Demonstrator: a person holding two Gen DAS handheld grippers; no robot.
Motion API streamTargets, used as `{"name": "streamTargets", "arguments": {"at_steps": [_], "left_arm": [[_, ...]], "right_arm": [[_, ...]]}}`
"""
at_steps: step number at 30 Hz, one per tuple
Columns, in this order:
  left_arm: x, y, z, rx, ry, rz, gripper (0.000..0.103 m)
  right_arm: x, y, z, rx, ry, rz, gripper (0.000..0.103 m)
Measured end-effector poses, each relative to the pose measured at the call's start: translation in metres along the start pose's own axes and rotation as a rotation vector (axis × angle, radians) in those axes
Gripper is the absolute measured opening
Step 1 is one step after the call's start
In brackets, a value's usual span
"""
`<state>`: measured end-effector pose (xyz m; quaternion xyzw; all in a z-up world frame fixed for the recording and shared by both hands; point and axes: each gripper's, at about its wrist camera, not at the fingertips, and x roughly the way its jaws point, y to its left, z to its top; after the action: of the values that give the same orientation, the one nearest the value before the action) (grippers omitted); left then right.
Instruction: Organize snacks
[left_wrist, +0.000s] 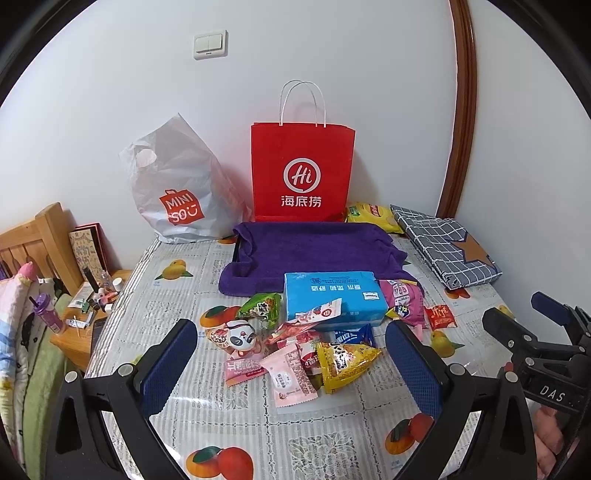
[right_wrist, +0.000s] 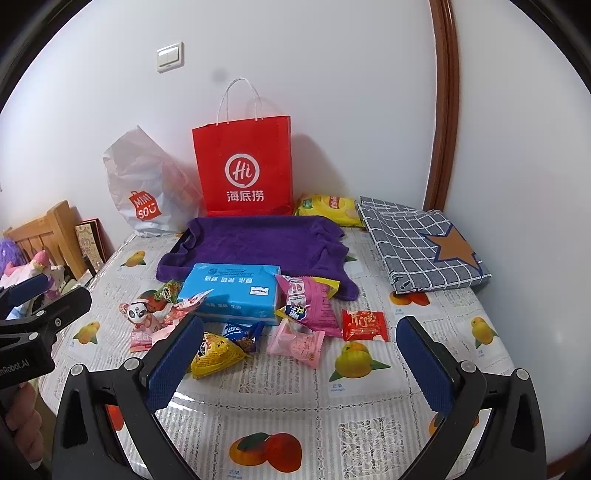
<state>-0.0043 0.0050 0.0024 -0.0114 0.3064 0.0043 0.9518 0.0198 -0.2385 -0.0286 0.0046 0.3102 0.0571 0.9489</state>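
Both of my grippers hang released over the near edge: left gripper (left_wrist: 291, 360), right gripper (right_wrist: 300, 354), each with 2 blue textured pads spread wide, holding nothing. Beneath them I see a worktop (right_wrist: 280, 398) under a glossy plastic cloth printed with fruit and lace. Crinkly foil snack packets (left_wrist: 295, 347) lie heaped mid-worktop, touching a blue rectangular tissue pack (left_wrist: 332, 299). Behind sit a purple towel-lined tray (left_wrist: 314, 254), a red paper bag (left_wrist: 301, 173) and a white wall (left_wrist: 332, 55).
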Motion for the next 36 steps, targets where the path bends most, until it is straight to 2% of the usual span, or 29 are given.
{"name": "streamTargets", "arguments": {"at_steps": [36], "left_arm": [[-0.0064, -0.0034, 0.0016, 0.005, -0.001, 0.002, 0.103]], "right_arm": [[-0.0014, -0.0011, 0.0004, 0.015, -0.005, 0.007, 0.103]]}}
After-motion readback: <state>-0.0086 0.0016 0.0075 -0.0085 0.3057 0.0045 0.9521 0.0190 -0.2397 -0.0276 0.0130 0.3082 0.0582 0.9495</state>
